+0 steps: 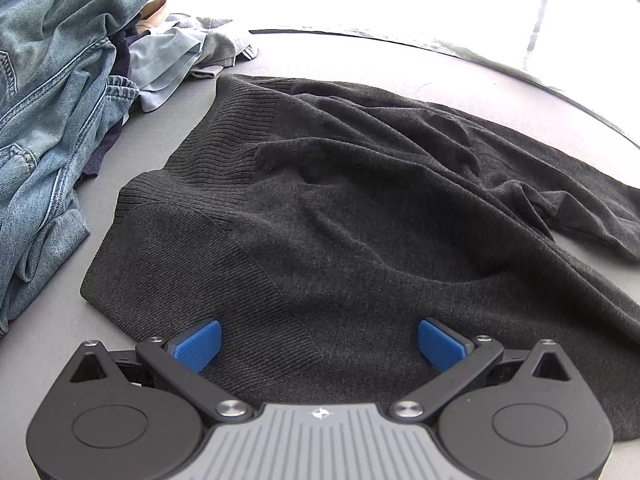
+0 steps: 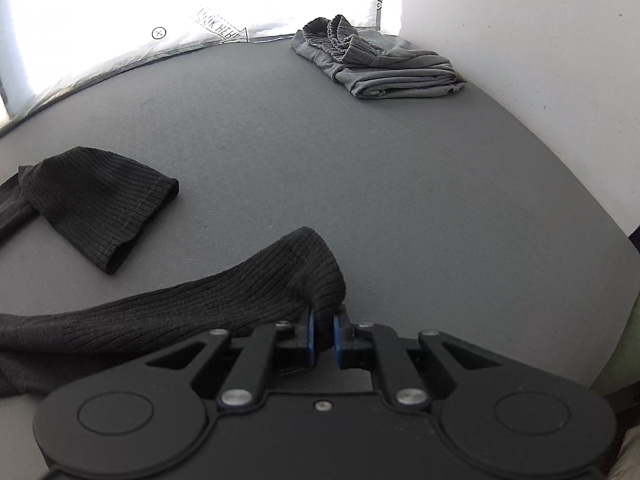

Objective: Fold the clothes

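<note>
A dark grey knit sweater (image 1: 360, 208) lies spread and wrinkled on the grey table, its ribbed hem toward the left. My left gripper (image 1: 319, 344) is open, its blue pads just above the sweater's near edge, holding nothing. In the right wrist view my right gripper (image 2: 324, 334) is shut on the ribbed cuff of one sweater sleeve (image 2: 224, 296), which trails off to the left. The other sleeve's cuff (image 2: 104, 200) lies flat on the table further left.
A pile of unfolded clothes with blue denim (image 1: 52, 120) and a light blue garment (image 1: 168, 64) sits at the left. A folded grey garment (image 2: 376, 64) lies at the far right corner by a white wall (image 2: 540, 80). The grey table (image 2: 360, 168) lies between.
</note>
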